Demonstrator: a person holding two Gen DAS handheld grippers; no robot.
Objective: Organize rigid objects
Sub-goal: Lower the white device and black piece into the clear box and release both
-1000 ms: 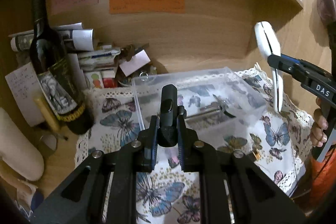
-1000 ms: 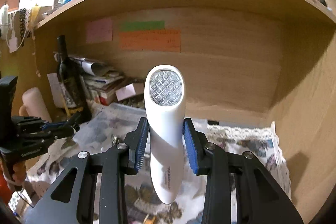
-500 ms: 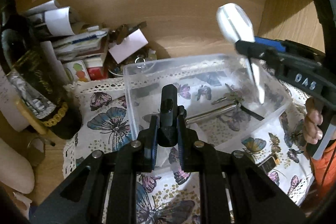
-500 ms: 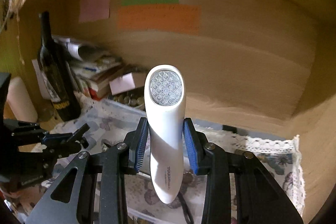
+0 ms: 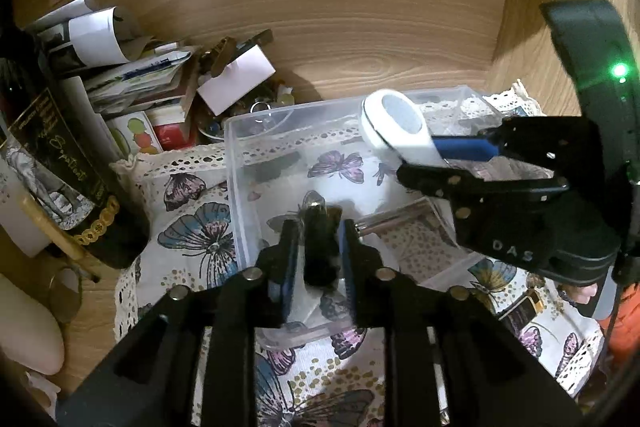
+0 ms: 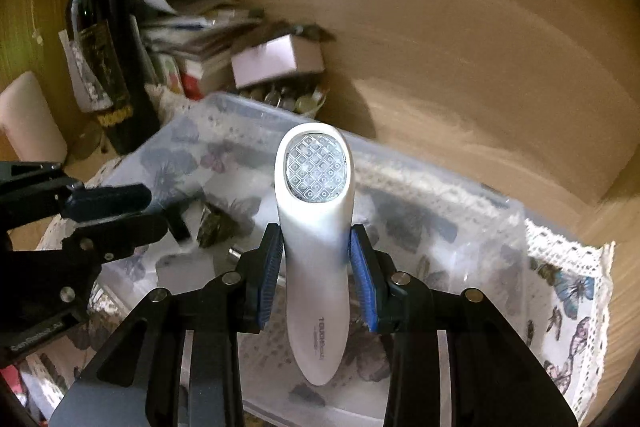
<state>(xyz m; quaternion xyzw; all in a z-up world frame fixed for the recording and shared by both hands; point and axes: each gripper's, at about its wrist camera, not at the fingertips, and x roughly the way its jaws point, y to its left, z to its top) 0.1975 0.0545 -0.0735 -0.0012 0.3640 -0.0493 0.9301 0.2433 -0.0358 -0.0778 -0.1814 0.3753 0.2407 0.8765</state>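
While a dark wine bottle [image 5: 60, 179] stands at the far left beside a heap of papers and small boxes [image 5: 132, 83], a clear plastic bin [image 5: 240, 187] sits in the middle of a butterfly-print cloth [image 5: 192, 227] on the wooden shelf. The left gripper [image 5: 318, 247] points down over the bin's near left part, and its jaws are opening: a small black object [image 5: 320, 247], blurred, sits between the pads with a sliver of gap on either side, so the clamp on it is loosened. Just behind it, on the bin floor, lie a metal rod [image 5: 396, 219] and some smaller pieces too blurred to name. To the right, the right gripper [image 6: 318, 271] reaches in over the bin's far right part and grasps a white handheld device [image 6: 318, 227] firmly by its waist, both blue pads pressed on its sides. The device's oval patterned window [image 6: 316, 169] faces the right wrist camera, and its head hangs above the bin's interior, clear of the floor. At the far right edge of the left wrist view, fingertips [image 5: 584, 293] show beneath the right gripper's body.
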